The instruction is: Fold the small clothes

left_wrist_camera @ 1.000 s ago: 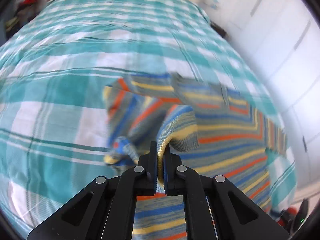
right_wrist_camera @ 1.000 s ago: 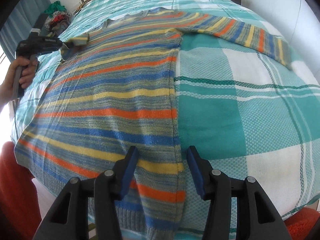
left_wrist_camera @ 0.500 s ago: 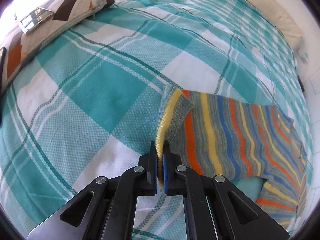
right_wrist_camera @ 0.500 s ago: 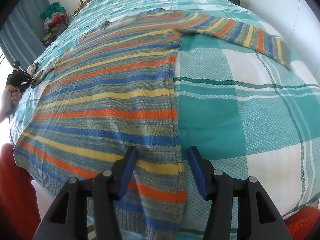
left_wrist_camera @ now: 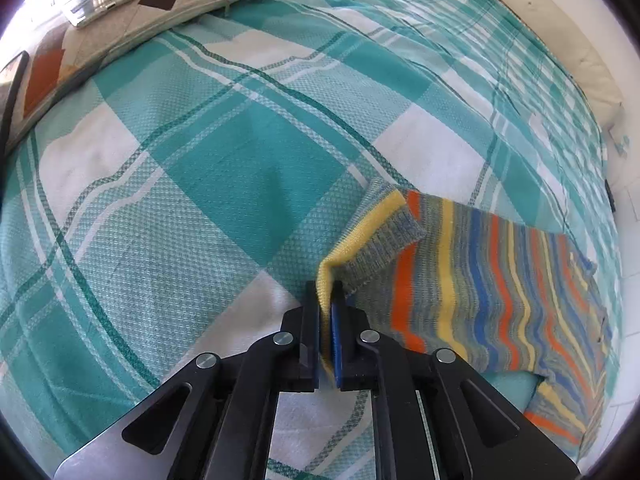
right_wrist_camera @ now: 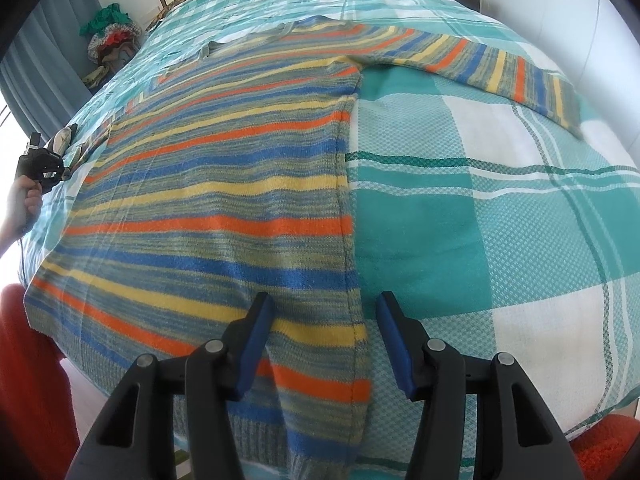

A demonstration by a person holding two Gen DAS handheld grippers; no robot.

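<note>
Left tool (left_wrist_camera: 329, 300) pinches the sweater (right_wrist_camera: 224, 208) cuff (left_wrist_camera: 372, 236); right tool (right_wrist_camera: 322, 320) gapes empty, sweater's hem seemingly cut off.

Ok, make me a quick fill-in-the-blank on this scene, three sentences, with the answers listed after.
1. The left claw is shut on the sweater's ____ cuff.
2. The right claw hangs ____ above the striped sweater, gripping nothing.
3. The sweater lies on a teal and white ____ bedspread.

Missing words: sleeve; open; checked
</note>
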